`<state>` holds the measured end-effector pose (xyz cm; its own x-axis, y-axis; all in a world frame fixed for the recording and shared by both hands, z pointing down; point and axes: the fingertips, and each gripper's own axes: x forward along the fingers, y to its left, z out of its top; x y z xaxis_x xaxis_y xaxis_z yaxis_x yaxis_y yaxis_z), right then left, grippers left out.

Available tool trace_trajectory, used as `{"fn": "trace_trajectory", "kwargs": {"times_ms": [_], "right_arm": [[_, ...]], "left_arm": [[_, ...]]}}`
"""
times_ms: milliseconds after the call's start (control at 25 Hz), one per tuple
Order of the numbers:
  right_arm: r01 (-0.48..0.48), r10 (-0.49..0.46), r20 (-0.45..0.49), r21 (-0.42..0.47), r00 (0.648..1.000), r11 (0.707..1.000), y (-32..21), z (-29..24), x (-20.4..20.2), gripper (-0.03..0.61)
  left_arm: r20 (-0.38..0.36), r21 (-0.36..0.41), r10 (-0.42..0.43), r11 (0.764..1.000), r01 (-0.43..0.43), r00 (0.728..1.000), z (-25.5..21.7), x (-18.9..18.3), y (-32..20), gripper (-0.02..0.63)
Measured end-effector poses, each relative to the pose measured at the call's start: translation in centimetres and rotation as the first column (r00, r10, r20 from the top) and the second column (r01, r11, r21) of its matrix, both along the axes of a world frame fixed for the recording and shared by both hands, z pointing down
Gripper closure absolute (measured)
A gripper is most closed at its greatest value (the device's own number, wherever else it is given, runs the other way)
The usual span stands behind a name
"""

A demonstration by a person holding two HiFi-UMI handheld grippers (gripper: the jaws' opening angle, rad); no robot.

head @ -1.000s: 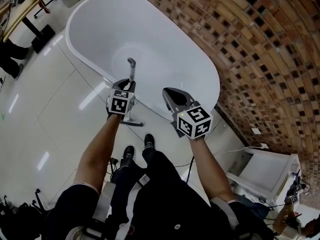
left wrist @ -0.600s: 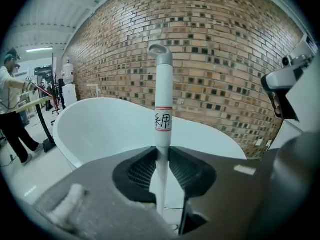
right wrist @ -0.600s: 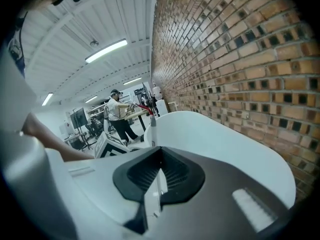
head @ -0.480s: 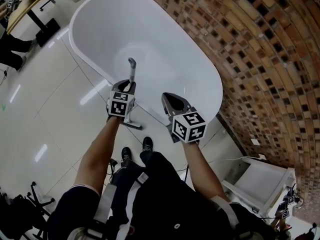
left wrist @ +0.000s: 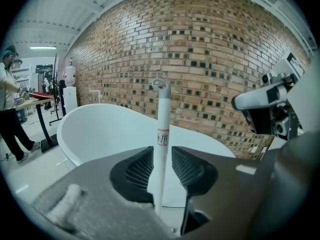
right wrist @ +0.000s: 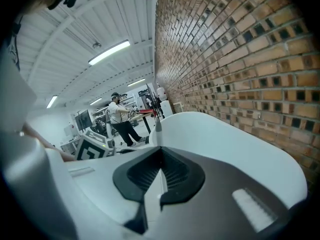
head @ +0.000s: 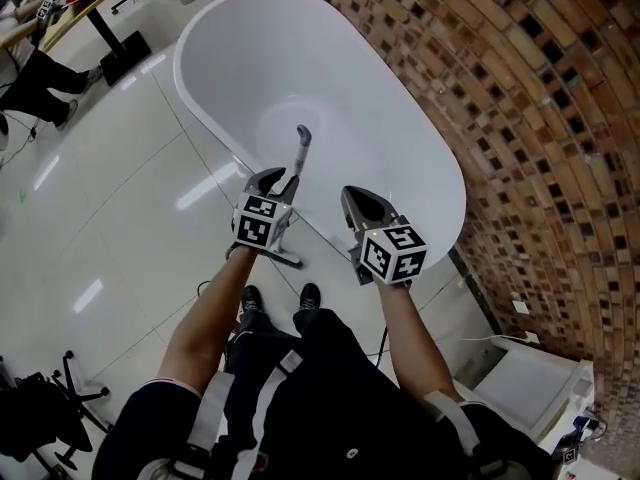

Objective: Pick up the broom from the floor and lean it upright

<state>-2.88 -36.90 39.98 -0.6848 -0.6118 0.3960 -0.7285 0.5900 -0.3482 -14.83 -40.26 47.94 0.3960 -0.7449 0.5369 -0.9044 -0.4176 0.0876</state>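
As left gripper (left wrist: 162,154) spreads round broom handle (left wrist: 161,116), right gripper (right wrist: 160,158) pressed together, head (head: 289,259) half-hidden

Dark top (head: 345,418), grey straps (head: 208,408), black shoes (head: 308,295); marker-cubed left hand-held gripper (head: 280,180) and right hand-held gripper (head: 350,196).

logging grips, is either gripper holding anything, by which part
Nothing clamped. The left gripper has just been opening its jaws; the broom handle stands between them, below its label. The right gripper is shut, empty.

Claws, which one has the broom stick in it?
The left claw: the broom stick stands between its jaws, which have just been opening. The right claw is shut, empty.
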Motion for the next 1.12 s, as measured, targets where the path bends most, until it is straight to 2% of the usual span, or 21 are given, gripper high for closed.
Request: {"fn": "trace_trajectory", "kwargs": {"times_ms": [160,320,440,640,800,1120], "right_arm": [[-0.073,0.072,0.038,0.028,0.997,0.997,-0.2,-2.0,-1.4,0.574],[-0.092,0.086,0.064,0.095,0.994,0.991,0.9,-5.3,-3.6,0.575],[-0.098,0.088,0.076,0.139,0.993,0.985,2.0,-7.3,-4.9,0.575],[-0.065,0.052,0.076,0.178,0.996,0.982,3.9,-9.1,-7.6,0.574],[-0.017,0.0,0.08,0.22,0.997,0.975,4.8,-10.8,-9.6,0.574],[0.001,-0.025,0.072,0.306,0.997,0.952,5.2,-13.9,-10.0,0.574]], "left_arm": [[-0.076,0.069,0.061,0.996,-0.056,0.995,-4.9,-0.5,1.6,0.503],[-0.138,0.152,0.156,0.979,-0.135,0.978,-10.1,-1.0,3.7,0.598],[-0.173,0.194,0.202,0.967,-0.168,0.964,-12.5,-1.8,5.4,0.598],[-0.161,0.215,0.197,0.963,-0.161,0.967,-15.2,-3.1,7.3,0.614],[-0.189,0.247,0.214,0.955,-0.164,0.958,-17.6,-3.4,8.2,0.614],[-0.222,0.286,0.219,0.946,-0.151,0.95,-20.0,-4.4,8.9,0.614]]}}
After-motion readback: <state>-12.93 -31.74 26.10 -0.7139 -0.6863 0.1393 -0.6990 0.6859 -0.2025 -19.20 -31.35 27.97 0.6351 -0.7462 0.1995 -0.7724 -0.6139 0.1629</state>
